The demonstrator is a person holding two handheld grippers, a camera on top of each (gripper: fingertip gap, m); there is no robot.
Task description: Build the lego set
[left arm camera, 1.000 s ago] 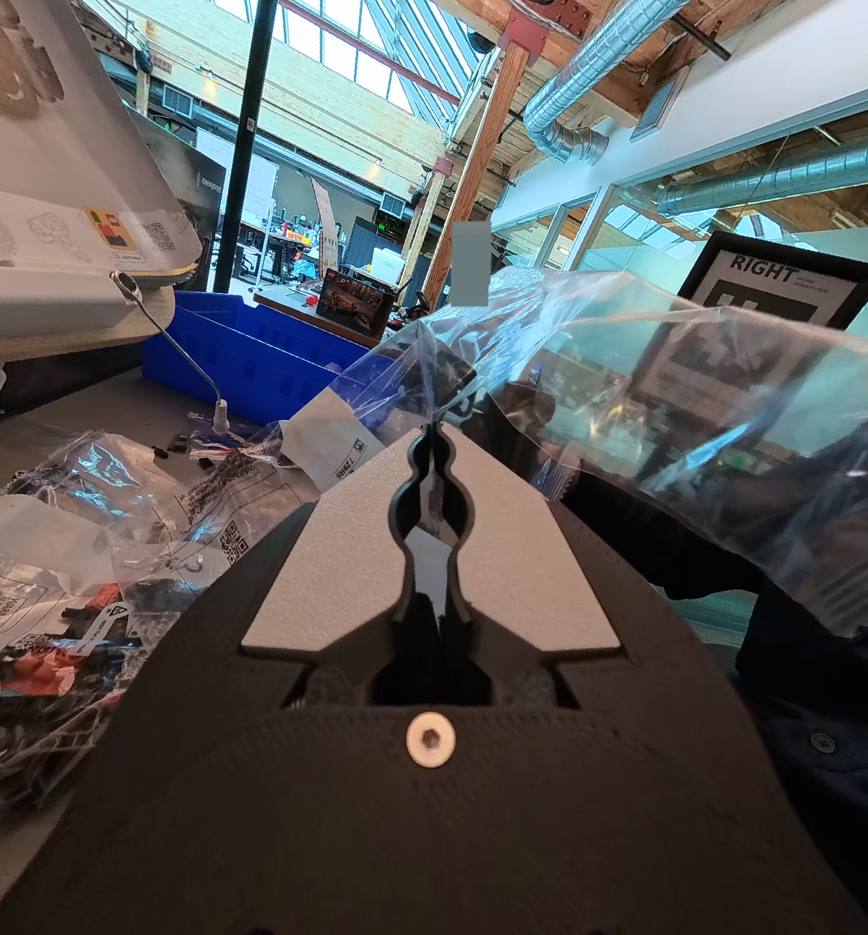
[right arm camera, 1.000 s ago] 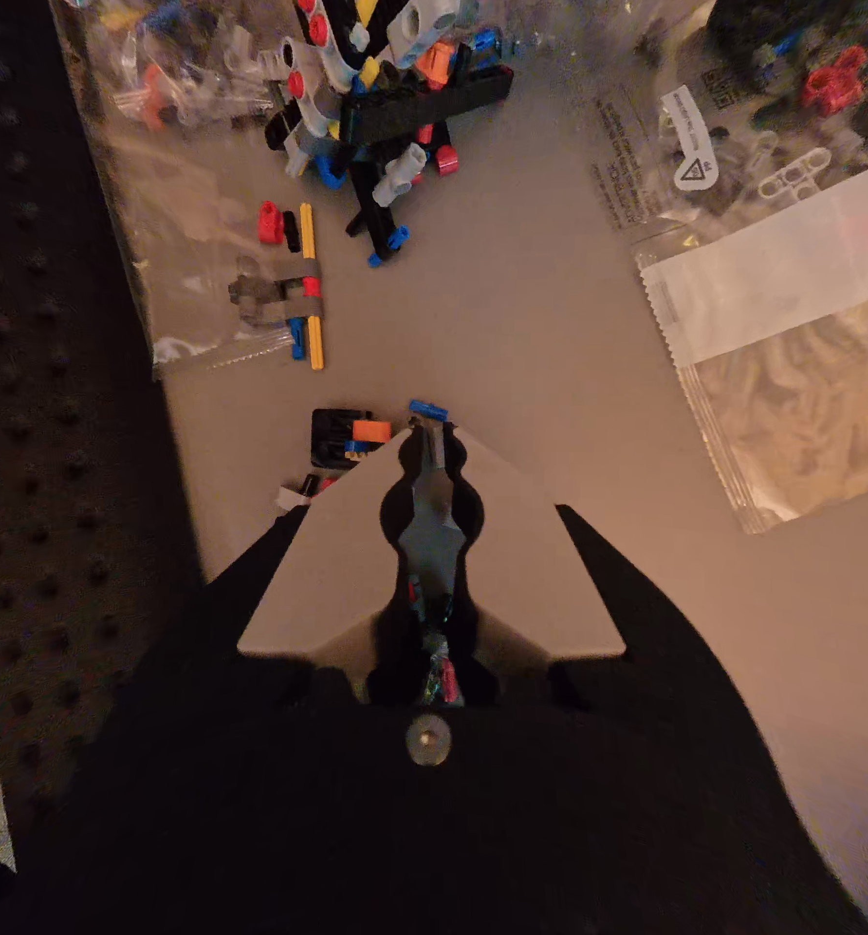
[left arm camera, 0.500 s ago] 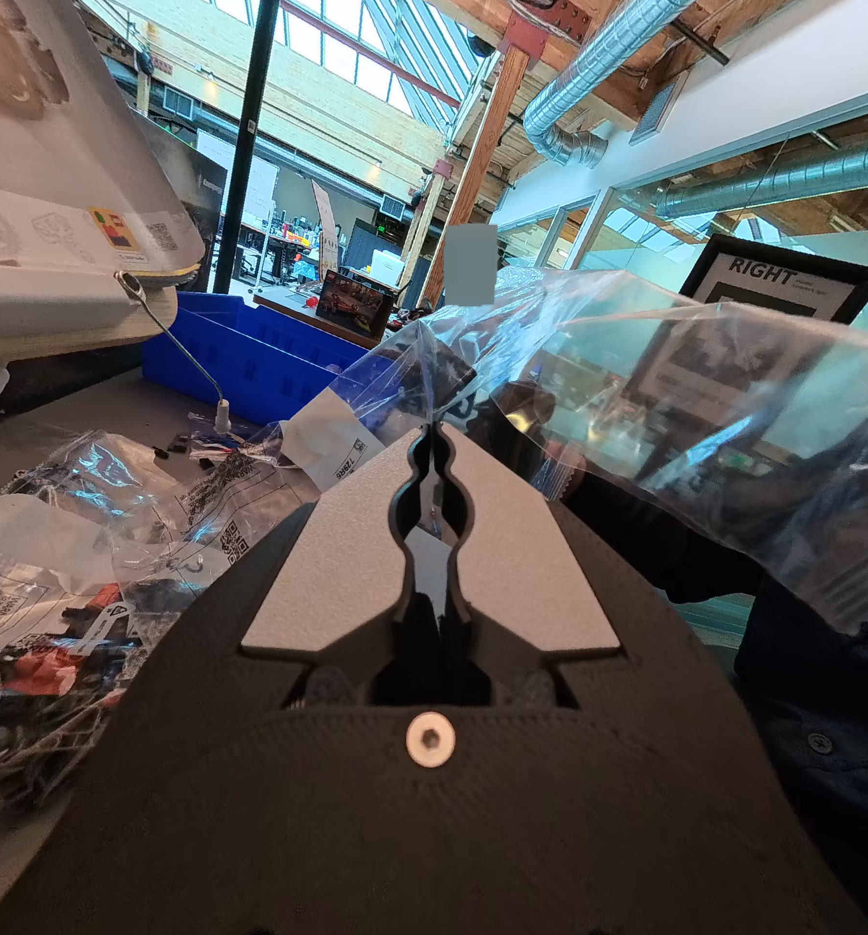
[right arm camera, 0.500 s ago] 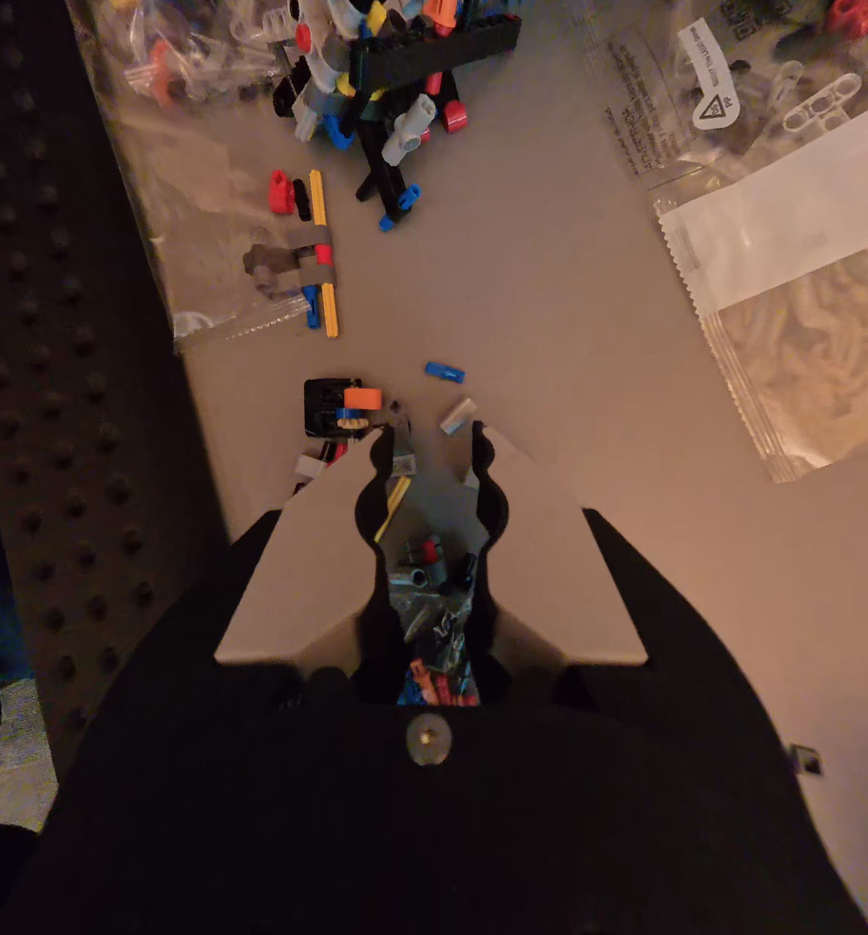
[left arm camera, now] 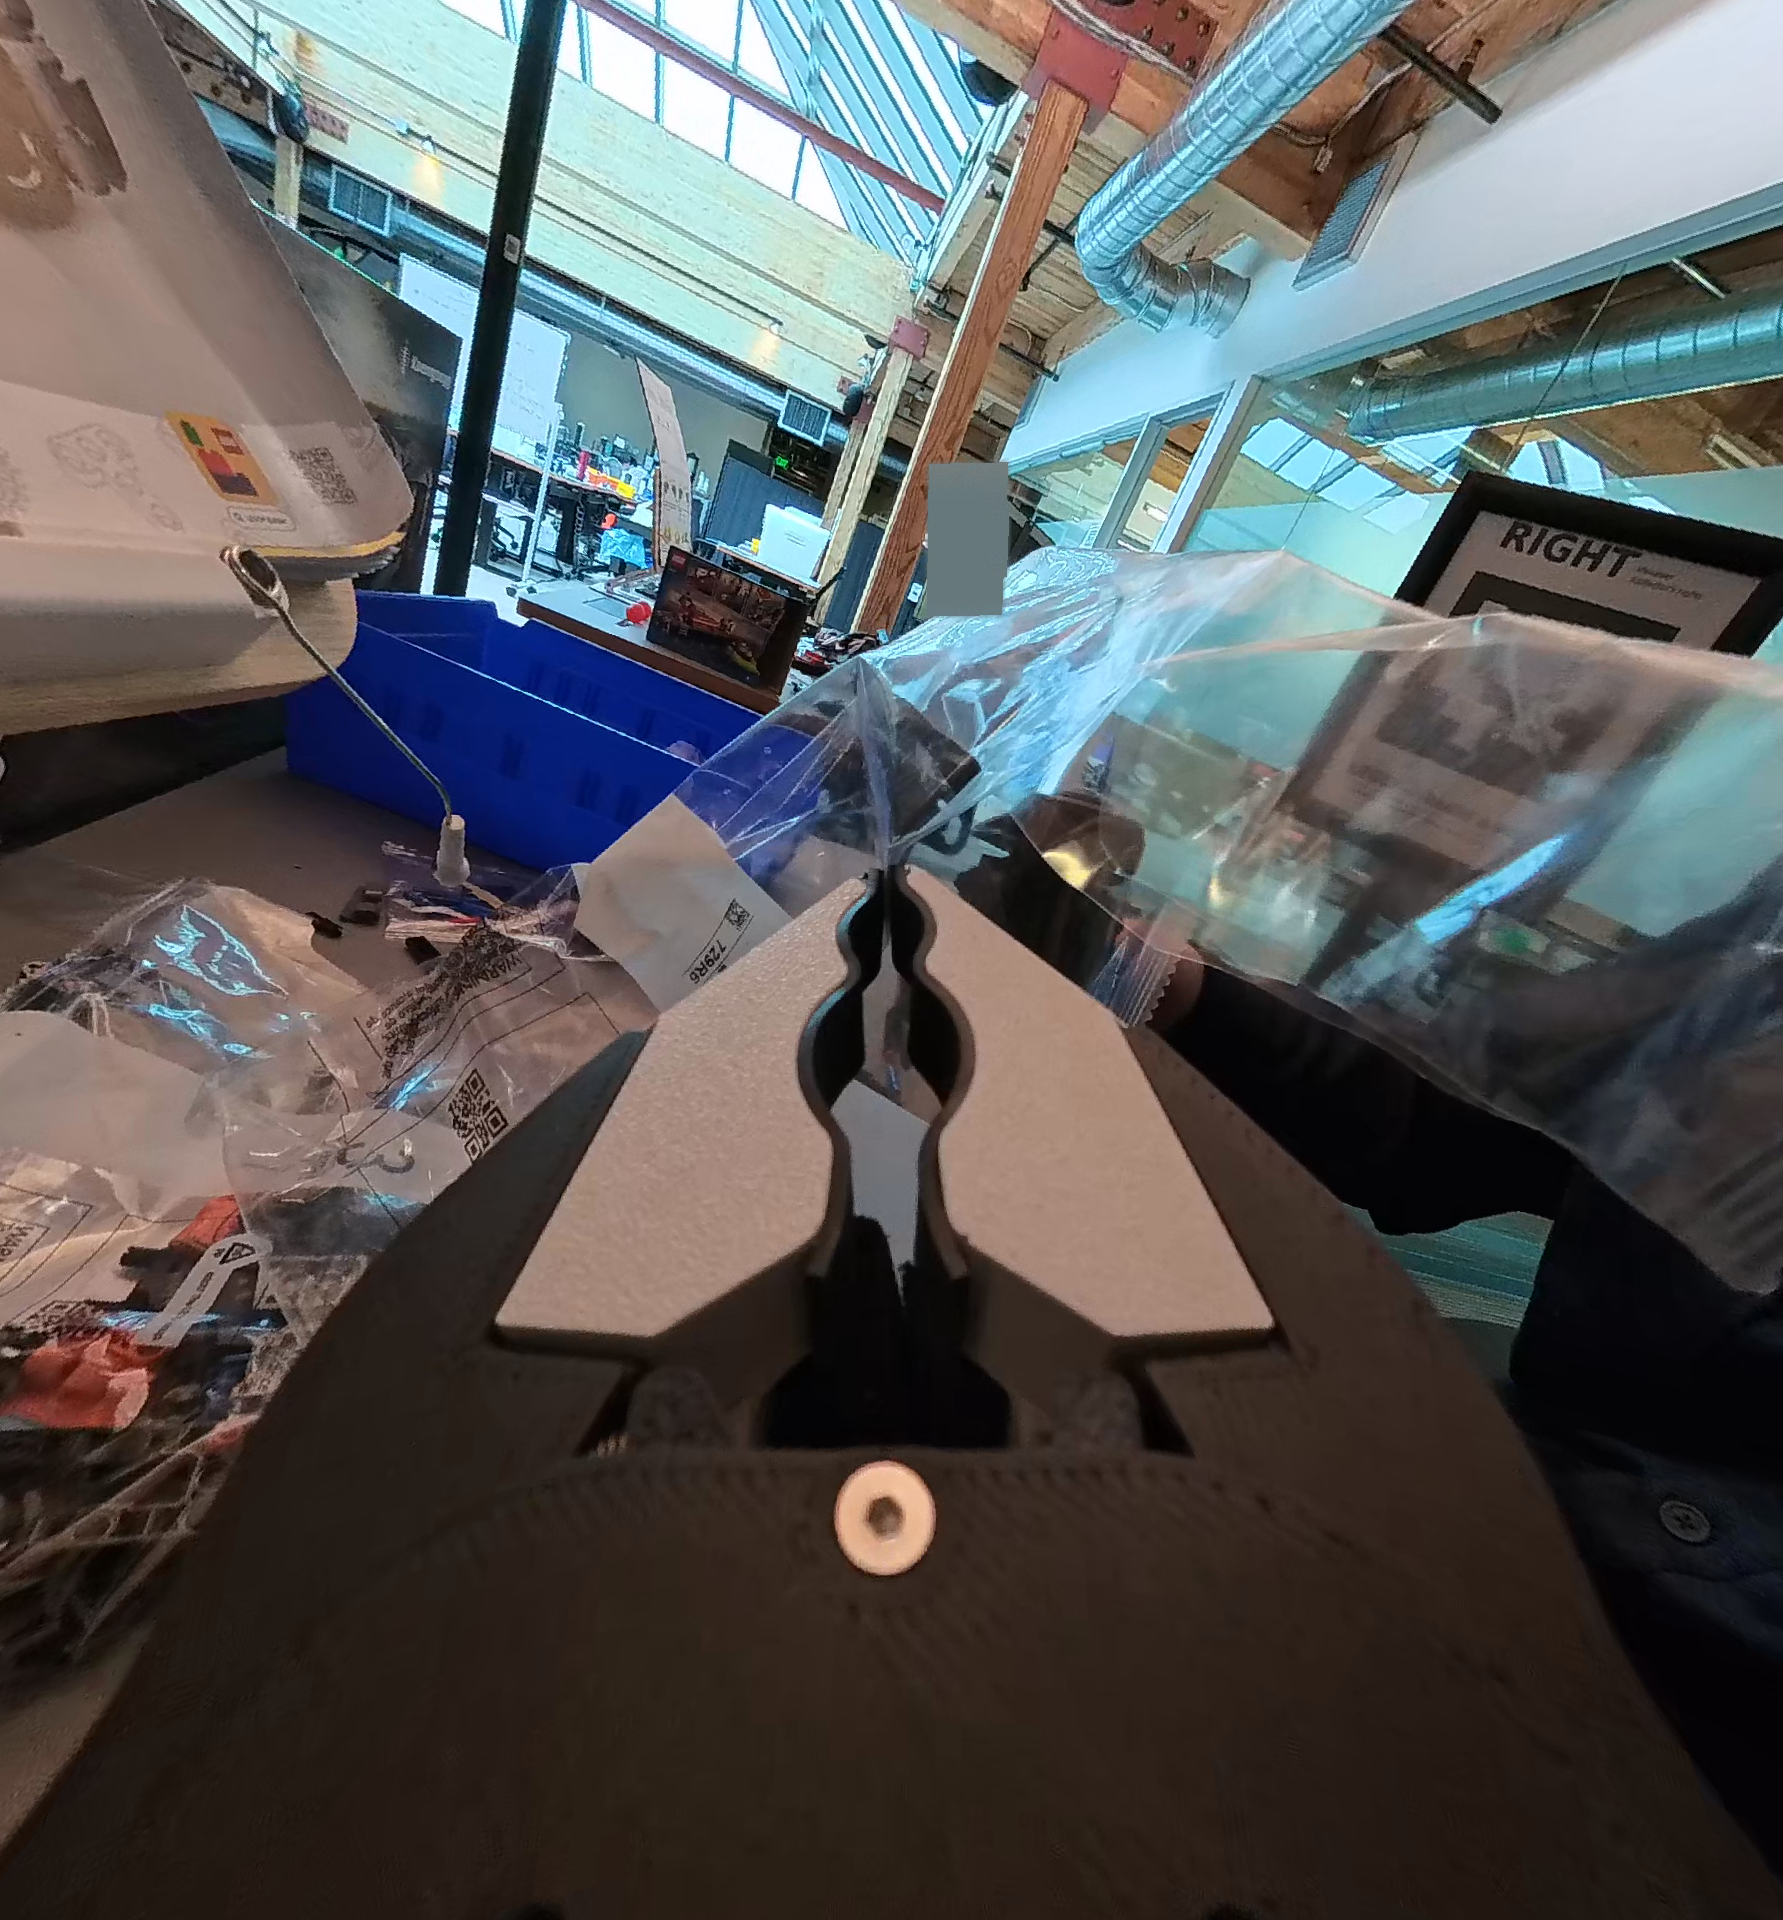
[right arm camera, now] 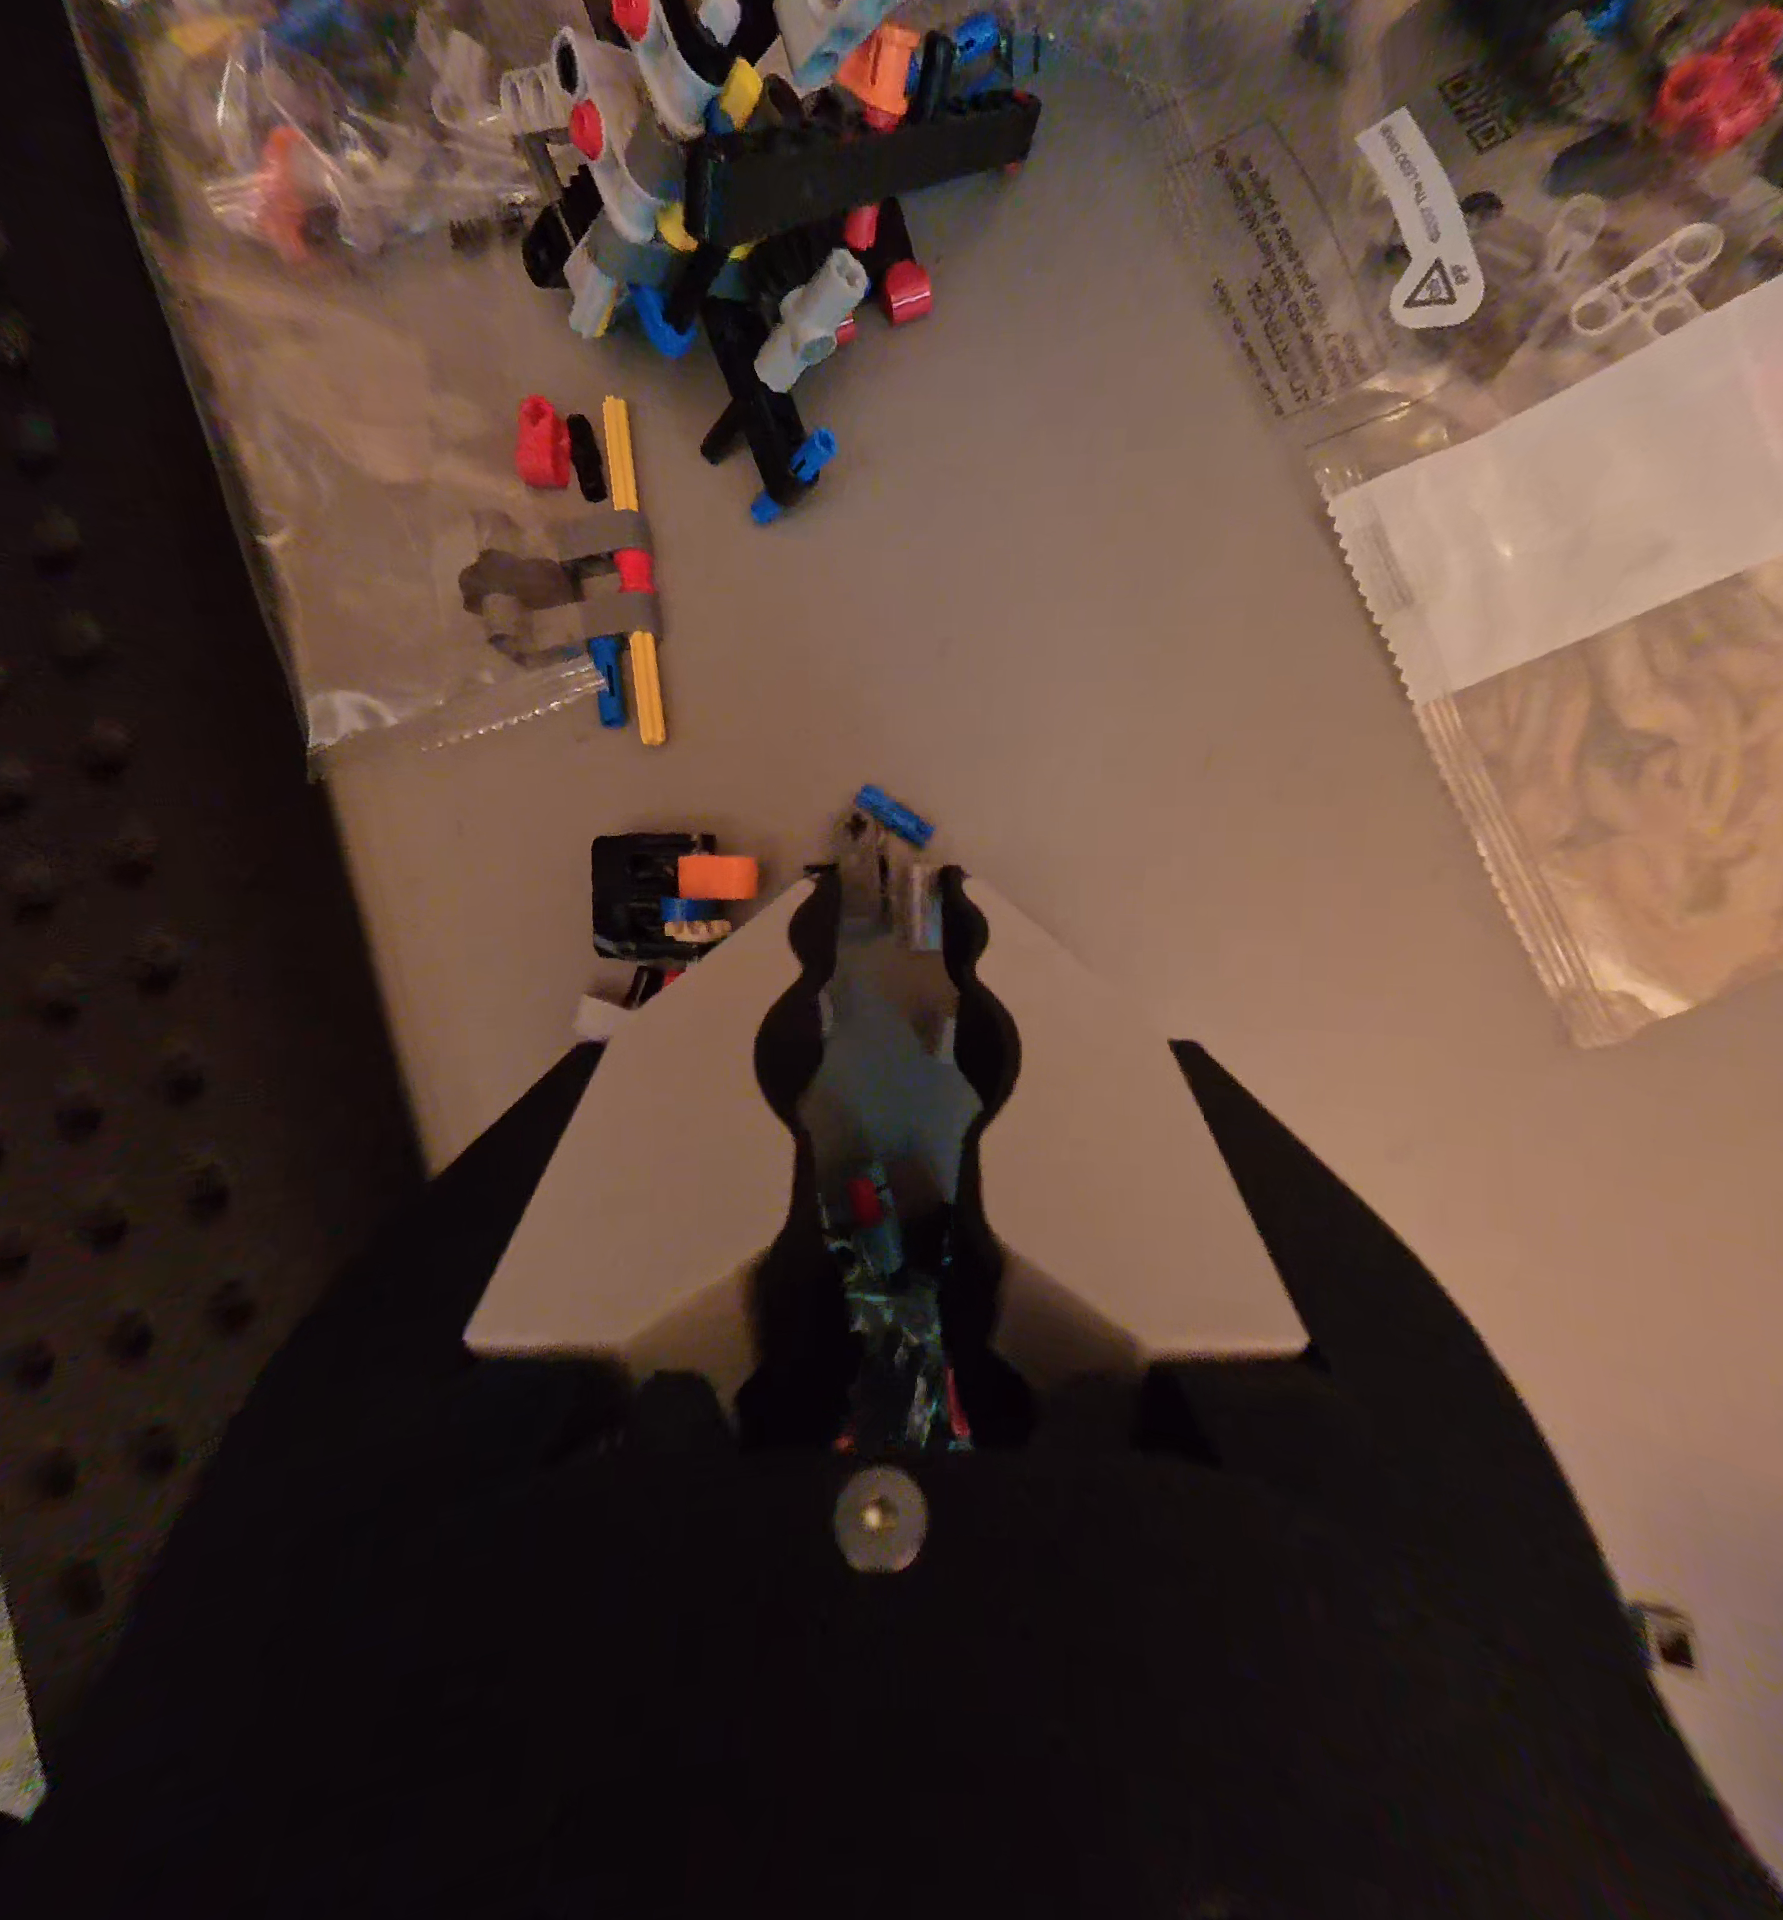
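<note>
Two tongs: left tongs (left arm camera: 885,883) pinch a clear bag (left arm camera: 1334,831); right tongs (right arm camera: 885,883), parted, straddle a grey piece (right arm camera: 918,906).

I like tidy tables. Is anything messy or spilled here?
Yes. Loose pieces lie scattered on the table: a blue pin, a yellow axle, a half-built model. The left gripper pinches an opened clear bag up in the air.
</note>
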